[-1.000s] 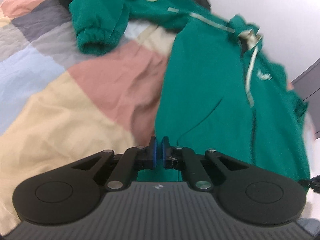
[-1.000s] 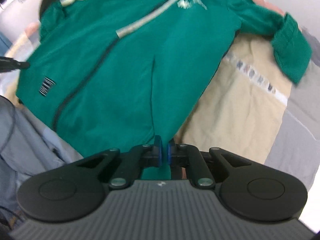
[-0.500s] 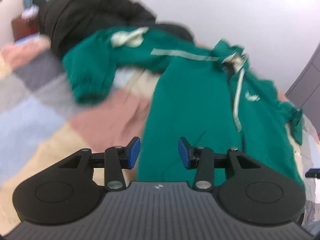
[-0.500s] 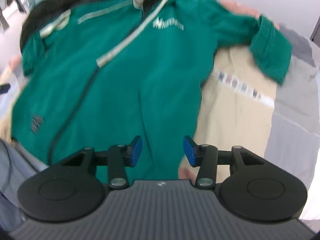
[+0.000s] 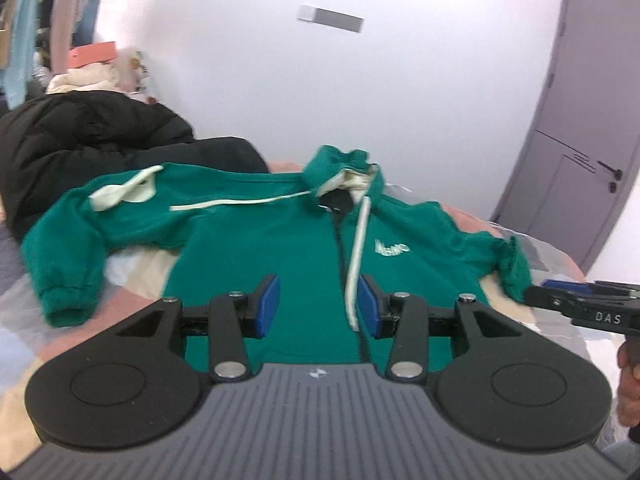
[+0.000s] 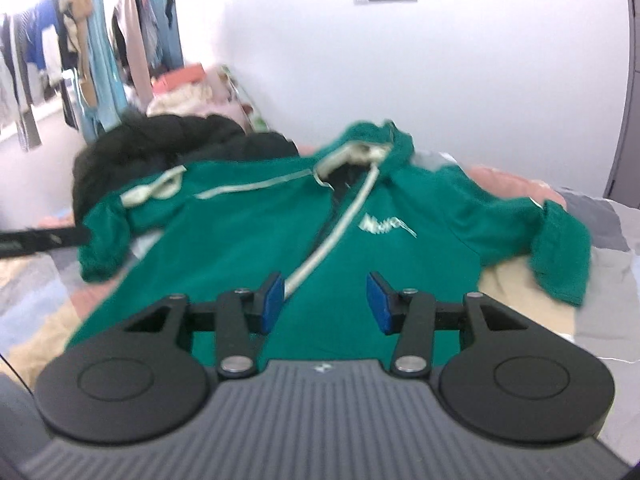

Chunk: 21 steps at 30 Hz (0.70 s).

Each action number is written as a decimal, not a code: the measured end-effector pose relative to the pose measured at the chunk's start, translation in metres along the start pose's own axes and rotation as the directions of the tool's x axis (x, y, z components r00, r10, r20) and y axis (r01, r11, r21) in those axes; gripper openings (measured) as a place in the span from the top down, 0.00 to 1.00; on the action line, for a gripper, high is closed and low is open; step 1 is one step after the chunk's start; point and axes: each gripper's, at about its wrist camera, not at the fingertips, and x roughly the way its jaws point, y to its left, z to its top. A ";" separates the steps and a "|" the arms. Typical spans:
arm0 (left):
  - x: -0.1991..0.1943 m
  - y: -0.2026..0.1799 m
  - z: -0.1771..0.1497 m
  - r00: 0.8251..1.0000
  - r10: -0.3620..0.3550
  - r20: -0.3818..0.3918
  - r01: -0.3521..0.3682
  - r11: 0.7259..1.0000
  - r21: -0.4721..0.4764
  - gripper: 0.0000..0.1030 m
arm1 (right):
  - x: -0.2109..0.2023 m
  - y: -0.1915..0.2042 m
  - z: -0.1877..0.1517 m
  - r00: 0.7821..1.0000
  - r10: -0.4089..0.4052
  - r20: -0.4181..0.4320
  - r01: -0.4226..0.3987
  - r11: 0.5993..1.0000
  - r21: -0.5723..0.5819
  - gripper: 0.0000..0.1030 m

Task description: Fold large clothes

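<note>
Both grippers are hanging above the near hem of the green hoodie (image 5: 280,248), and neither is gripping anything. The left gripper (image 5: 318,306) is showing its blue pads (image 5: 269,304) standing moderately apart, having just been opening, with only air between them; the hoodie's cloth and its pale drawstring (image 5: 357,256) are lying beyond them, untouched. The right gripper (image 6: 325,304) is doing the same: its jaws have just been opening to a middling gap, and nothing is sitting between its blue pads (image 6: 273,306).

The hoodie is lying face up and spread flat on the patchwork quilt (image 5: 132,280), zip side showing. Its long axis is running away from the grippers, hem nearest them and hood (image 5: 344,168) pointing toward the white wall (image 5: 400,100) behind. The sleeves are reaching out to either side of the body, each bending back toward the hem end, cuffs resting on the quilt. A white logo (image 5: 392,247) is sitting on the chest just right of the zip.

Behind the hoodie's left sleeve a black puffy jacket (image 5: 92,140) is heaped up, touching or overlapping the sleeve's shoulder. To the right of the hoodie, against the wall, a grey door (image 5: 576,152) is standing. In the left view, the right gripper's tip is poking in just beside the hoodie's right cuff (image 5: 516,268), with part of a hand (image 5: 628,384) below it.
</note>
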 end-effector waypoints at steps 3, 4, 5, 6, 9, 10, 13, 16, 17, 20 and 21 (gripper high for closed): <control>0.006 -0.008 -0.011 1.000 -0.013 0.002 0.013 0.999 0.038 0.53 | -0.001 0.011 -0.007 0.999 -0.002 0.045 0.001 1.000 0.024 0.53; 0.008 -0.009 -0.015 1.000 -0.014 0.000 0.014 0.999 0.040 0.53 | -0.001 0.013 -0.012 0.998 -0.008 0.054 0.006 0.999 0.031 0.53; 0.010 -0.009 -0.019 1.000 -0.021 -0.003 0.021 0.999 0.038 0.53 | -0.001 0.015 -0.016 0.998 -0.017 0.065 0.014 0.999 0.037 0.53; 0.011 -0.008 -0.022 1.000 -0.029 -0.004 0.029 0.999 0.035 0.53 | 0.000 0.016 -0.021 0.997 -0.028 0.077 0.024 0.998 0.050 0.53; 0.013 -0.004 -0.032 1.000 -0.029 0.007 0.029 0.999 0.030 0.53 | 0.004 0.017 -0.036 0.994 -0.053 0.096 0.044 0.995 0.088 0.53; 0.015 -0.002 -0.036 1.000 -0.023 0.013 0.023 0.999 0.030 0.53 | 0.005 0.018 -0.041 0.994 -0.061 0.095 0.051 0.994 0.100 0.53; 0.018 0.007 -0.047 1.000 -0.017 0.012 0.016 1.000 0.014 0.53 | 0.013 0.021 -0.060 0.994 -0.089 0.061 0.082 0.991 0.109 0.53; 0.024 0.016 -0.053 1.000 -0.023 -0.005 0.023 1.000 -0.013 0.53 | 0.018 0.027 -0.070 0.993 -0.111 0.030 0.109 0.991 0.074 0.53; 0.026 0.019 -0.055 1.000 -0.023 -0.011 0.023 1.000 -0.021 0.52 | 0.020 0.028 -0.071 0.993 -0.119 0.024 0.117 0.991 0.063 0.53; 0.030 0.026 -0.059 1.000 -0.023 -0.018 0.022 0.999 -0.034 0.44 | 0.024 0.021 -0.070 0.990 -0.138 0.018 0.136 0.987 0.081 0.53; 0.031 0.027 -0.060 1.000 -0.018 -0.016 0.018 0.999 -0.032 0.41 | 0.026 0.018 -0.069 0.990 -0.143 0.018 0.141 0.986 0.088 0.53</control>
